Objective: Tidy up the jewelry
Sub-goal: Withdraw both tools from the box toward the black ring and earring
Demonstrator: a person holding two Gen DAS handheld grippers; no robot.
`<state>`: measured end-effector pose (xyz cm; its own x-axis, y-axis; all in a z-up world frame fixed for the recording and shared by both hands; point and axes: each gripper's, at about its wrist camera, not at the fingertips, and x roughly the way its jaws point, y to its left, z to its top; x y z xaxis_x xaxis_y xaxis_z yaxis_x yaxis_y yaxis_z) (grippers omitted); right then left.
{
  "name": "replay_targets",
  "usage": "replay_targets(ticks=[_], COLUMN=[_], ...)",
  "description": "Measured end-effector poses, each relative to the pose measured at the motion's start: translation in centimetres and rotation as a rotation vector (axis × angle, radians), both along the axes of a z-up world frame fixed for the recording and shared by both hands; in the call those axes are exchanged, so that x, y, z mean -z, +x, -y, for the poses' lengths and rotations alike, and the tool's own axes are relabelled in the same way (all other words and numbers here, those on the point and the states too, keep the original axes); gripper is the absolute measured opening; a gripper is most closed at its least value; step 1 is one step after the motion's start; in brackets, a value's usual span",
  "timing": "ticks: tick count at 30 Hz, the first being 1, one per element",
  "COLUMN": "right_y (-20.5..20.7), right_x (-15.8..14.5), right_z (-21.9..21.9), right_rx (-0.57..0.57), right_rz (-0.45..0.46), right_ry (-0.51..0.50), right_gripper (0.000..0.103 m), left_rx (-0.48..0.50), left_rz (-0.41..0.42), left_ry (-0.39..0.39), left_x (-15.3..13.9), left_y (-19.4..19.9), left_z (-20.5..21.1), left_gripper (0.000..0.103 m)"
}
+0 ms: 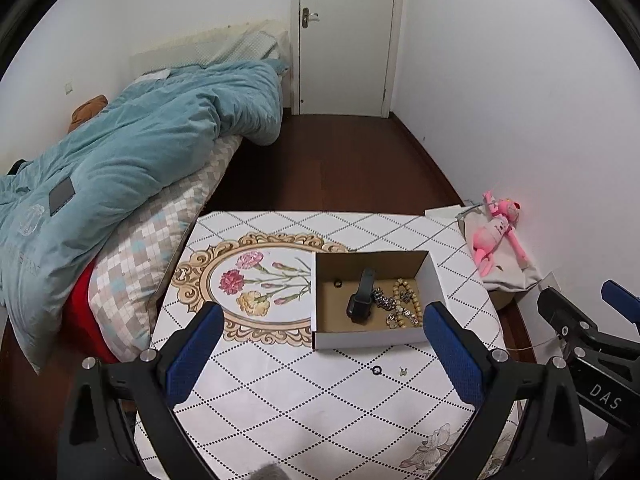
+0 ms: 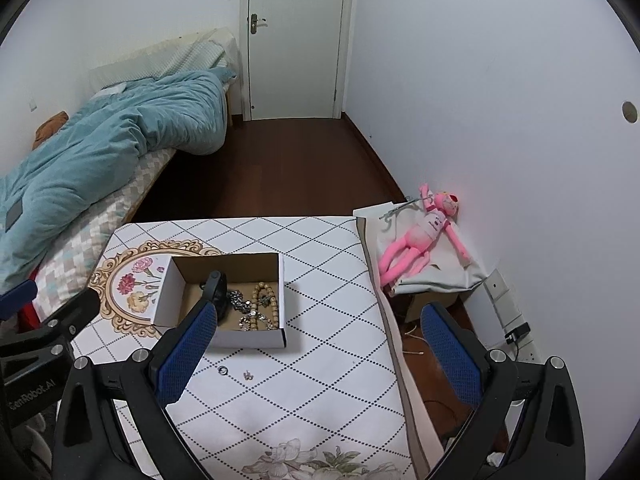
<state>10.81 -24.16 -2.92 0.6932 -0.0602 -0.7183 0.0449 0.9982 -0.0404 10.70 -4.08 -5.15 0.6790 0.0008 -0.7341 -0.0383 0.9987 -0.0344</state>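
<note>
An open white cardboard box (image 1: 370, 338) (image 2: 256, 338) stands on the patterned table. Inside lie a black smartwatch (image 1: 361, 298) (image 2: 218, 286), a bead bracelet (image 1: 408, 294) (image 2: 266, 296), tangled chains (image 1: 382, 299) (image 2: 240, 302) and a small ring (image 1: 338, 282). On the tablecloth in front of the box lie a small dark ring (image 1: 376, 369) (image 2: 223, 369) and a tiny earring (image 1: 403, 370) (image 2: 249, 375). My left gripper (image 1: 324, 356) is open and empty above the table, short of the box. My right gripper (image 2: 320, 356) is open and empty, to the right of the box.
The table (image 1: 280, 400) (image 2: 320, 280) has a floral tablecloth. A bed with a teal duvet (image 1: 120, 152) (image 2: 100, 140) is at the left. A pink plush toy (image 1: 496, 232) (image 2: 424, 228) lies on a bag by the right wall. A door (image 1: 344, 36) is at the back.
</note>
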Motion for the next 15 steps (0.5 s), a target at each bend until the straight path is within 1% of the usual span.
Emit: replay_targets(ticks=[3, 5, 8, 10, 12, 15], right_y=[0.4, 0.9, 1.6, 2.0, 2.4, 3.0], right_x=[1.0, 2.4, 5.5, 7.9, 10.4, 13.8], right_z=[0.1, 0.0, -0.3, -0.7, -1.1, -1.9], right_rx=[-0.006, -0.017, -0.026, -0.033, -0.050, -0.074], right_rz=[-0.032, -0.070, -0.142, -0.188, -0.237, -0.296], right_ry=[0.010, 0.023, 0.028, 0.021, 0.030, 0.042], right_gripper=[0.103, 0.103, 0.103, 0.103, 0.103, 0.103], left_rx=[0.001, -0.015, -0.032, -0.043, -0.055, -0.074], left_rz=[-0.035, -0.056, -0.098, -0.148, -0.207, -0.273], left_ry=[-0.008, 0.014, 0.028, 0.043, 0.061, 0.075], left_x=[1.1, 2.3, 4.6, 6.8, 9.2, 12.2], left_y=[0.1, 0.4, 0.8, 1.2, 1.7, 2.0], left_z=[-0.1, -0.1, -0.3, -0.6, -1.0, -1.7], left_gripper=[0.102, 0.102, 0.102, 0.102, 0.102, 0.102])
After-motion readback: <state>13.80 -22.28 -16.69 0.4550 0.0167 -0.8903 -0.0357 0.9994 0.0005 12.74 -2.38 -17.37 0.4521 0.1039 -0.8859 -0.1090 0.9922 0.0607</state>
